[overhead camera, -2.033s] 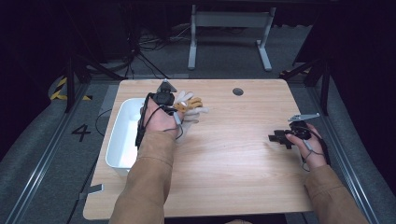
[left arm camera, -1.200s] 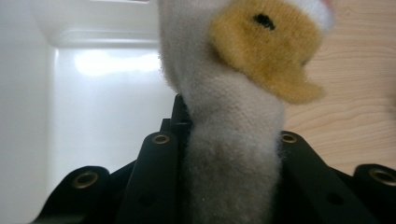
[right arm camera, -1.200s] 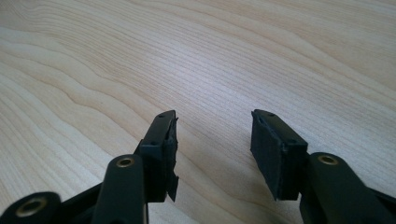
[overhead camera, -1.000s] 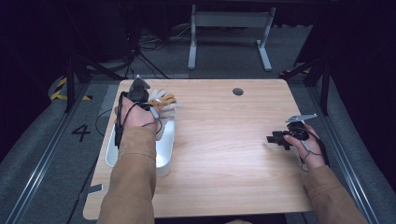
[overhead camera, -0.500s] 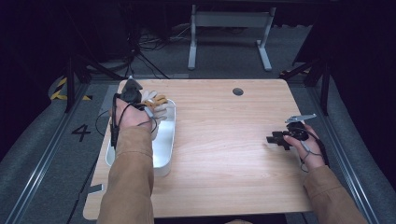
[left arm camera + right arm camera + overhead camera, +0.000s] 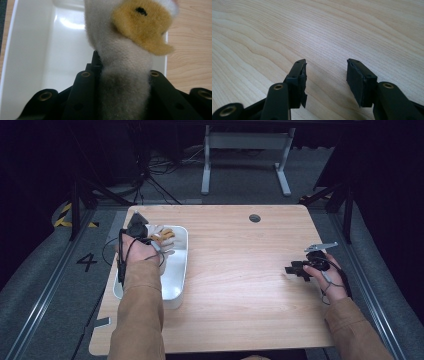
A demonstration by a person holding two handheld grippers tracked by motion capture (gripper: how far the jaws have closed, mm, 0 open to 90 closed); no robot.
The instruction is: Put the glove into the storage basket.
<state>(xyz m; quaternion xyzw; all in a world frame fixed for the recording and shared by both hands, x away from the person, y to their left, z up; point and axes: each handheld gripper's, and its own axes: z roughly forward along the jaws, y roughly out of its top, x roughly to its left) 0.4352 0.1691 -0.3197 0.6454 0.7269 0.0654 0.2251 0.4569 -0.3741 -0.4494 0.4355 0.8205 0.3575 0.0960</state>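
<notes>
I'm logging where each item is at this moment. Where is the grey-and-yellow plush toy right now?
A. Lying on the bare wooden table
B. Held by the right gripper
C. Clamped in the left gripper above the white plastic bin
C: the left gripper jaws pinch the grey-and-yellow plush toy over the white plastic bin.

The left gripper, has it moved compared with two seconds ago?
Yes. The left gripper, shut on the plush toy, has moved left, from over the bare table beside the white bin to above the bin.

The left gripper (image 6: 150,236) has carried the soft toy (image 6: 162,237) sideways off the wood; the white tub (image 6: 181,270) that was beside it is now right under it.
</notes>
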